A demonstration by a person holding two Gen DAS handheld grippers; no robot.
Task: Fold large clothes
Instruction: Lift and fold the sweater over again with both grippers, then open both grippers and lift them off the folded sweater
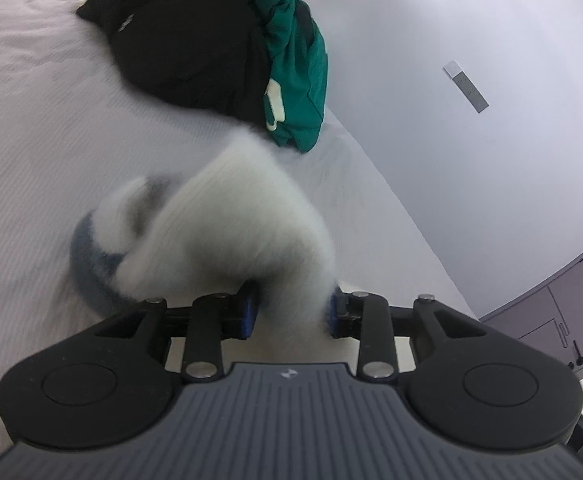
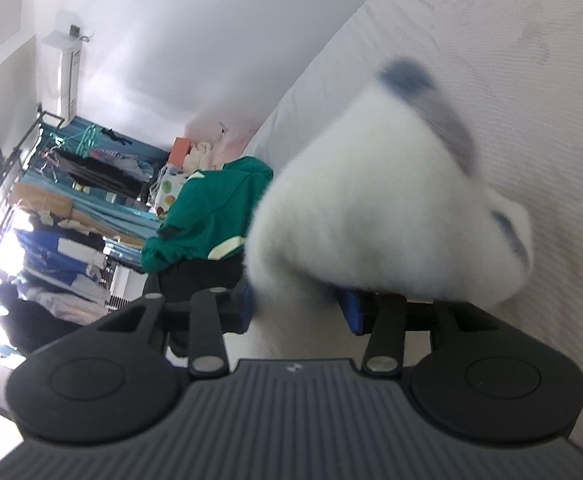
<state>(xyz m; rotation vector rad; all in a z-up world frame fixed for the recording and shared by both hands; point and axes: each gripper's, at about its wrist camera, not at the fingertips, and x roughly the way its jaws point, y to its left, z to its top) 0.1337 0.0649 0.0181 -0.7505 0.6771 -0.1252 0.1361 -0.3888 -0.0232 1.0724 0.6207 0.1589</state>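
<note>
White bed (image 1: 31, 128) under us | our left gripper (image 1: 291, 312) and right gripper (image 2: 299, 304) each pinch the fluffy white sweater (image 1: 243, 216), bunched just ahead | folding barely started | black and green clothes (image 1: 219, 44) wait beyond

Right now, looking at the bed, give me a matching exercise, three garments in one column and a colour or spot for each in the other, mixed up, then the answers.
Things:
1. fluffy sweater
2. black garment
3. green jacket

Descriptions:
A. dark heap far back on the bed
B. white with grey-blue trim, between the fingers of the left gripper
C. has pale stripes, lies against the black heap on the wall side

Pairs: 1-B, 2-A, 3-C
</note>
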